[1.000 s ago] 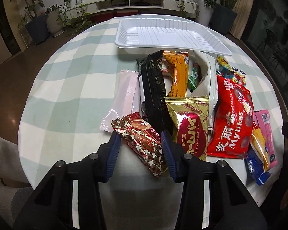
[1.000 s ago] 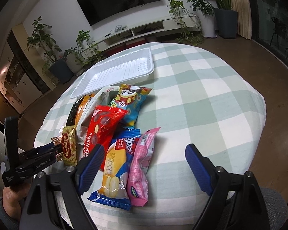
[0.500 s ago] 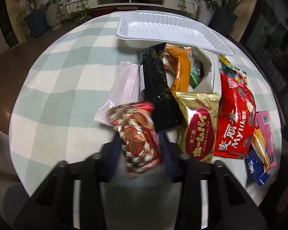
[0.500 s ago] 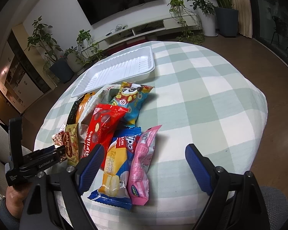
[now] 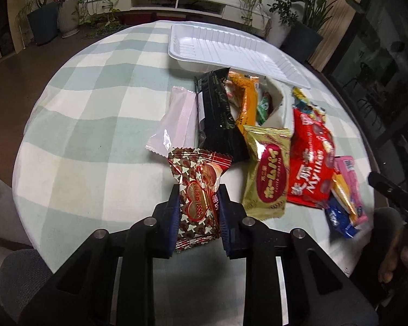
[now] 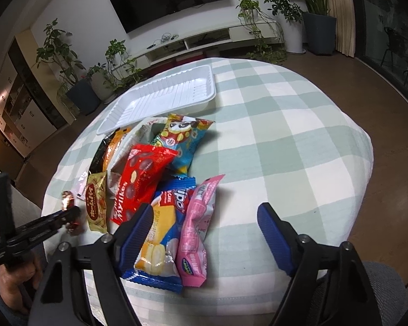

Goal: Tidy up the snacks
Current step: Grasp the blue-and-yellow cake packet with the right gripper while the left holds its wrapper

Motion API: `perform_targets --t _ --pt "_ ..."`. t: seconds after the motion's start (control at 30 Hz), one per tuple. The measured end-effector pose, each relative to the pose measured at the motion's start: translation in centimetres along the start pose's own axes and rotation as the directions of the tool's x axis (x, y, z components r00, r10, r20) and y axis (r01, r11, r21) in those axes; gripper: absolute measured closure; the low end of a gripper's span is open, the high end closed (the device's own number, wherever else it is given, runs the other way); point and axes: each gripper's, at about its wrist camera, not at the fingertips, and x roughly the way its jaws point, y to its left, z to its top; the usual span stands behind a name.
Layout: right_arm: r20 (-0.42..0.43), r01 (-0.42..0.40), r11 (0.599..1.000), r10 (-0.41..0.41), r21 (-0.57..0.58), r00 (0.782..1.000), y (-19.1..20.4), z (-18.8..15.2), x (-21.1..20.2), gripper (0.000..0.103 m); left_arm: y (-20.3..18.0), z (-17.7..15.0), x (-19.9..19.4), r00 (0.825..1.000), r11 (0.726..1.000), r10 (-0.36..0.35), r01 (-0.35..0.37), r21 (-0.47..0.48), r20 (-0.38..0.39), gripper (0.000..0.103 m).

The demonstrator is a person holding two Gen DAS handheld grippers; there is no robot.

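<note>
My left gripper (image 5: 198, 193) has its jaws closing on a brown-and-red heart-print snack packet (image 5: 197, 174), pads pressing its sides, holding it upright above the checked cloth. The right wrist view shows the same packet (image 6: 68, 199) at the far left. A pile of snacks lies to its right: gold packet (image 5: 269, 179), red packet (image 5: 310, 163), black packet (image 5: 220, 119), pale pink wrapper (image 5: 174, 119). My right gripper (image 6: 205, 212) stands wide, jaws narrowing, over a pink packet (image 6: 195, 233) and a blue-yellow packet (image 6: 160, 241), pressing neither. A white tray (image 5: 231, 51) sits behind the pile, with nothing in it.
An open white bag (image 5: 283, 103) with small sweets lies in the pile, a panda-print packet (image 6: 182, 138) beside it. The round table (image 6: 299, 141) drops off to brown floor on all sides. Potted plants and a low TV shelf stand beyond. A person's hand (image 6: 16, 274) grips the left tool.
The left gripper closed on the heart-print packet and raised it off the cloth, so it now stands upright between the pads. The right gripper stayed where it was.
</note>
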Motion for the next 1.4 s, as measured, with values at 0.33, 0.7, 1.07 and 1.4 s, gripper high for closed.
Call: perform_targets --t 0.33,0.7,1.07,1.4 --pt "-0.065 0.005 0.996 -0.011 -0.084 0.998 3.2 -0.7 0.9 0.042 -2.1 -1.8 -3.8 0.985 0.986 -0.159 0.155 0.062 0.07 0.08" --pt "-0.118 0.008 0.988 -0.026 -0.151 0.993 5.8 -0.9 2.1 0.052 -1.4 -2.3 -3.5 0.982 0.984 -0.176 0.173 0.051 0.065 0.08" --pt "-0.18 0.014 0.986 -0.044 -0.165 0.983 5.7 -1.5 4.5 0.072 -0.6 -1.9 -3.5 0.992 0.994 -0.108 0.107 0.034 0.063 0.08" --pt "-0.12 -0.048 0.993 0.034 -0.107 0.992 5.1 -0.3 1.9 0.092 -0.8 -1.4 -3.5 0.996 0.997 -0.059 0.057 0.043 0.065 0.08"
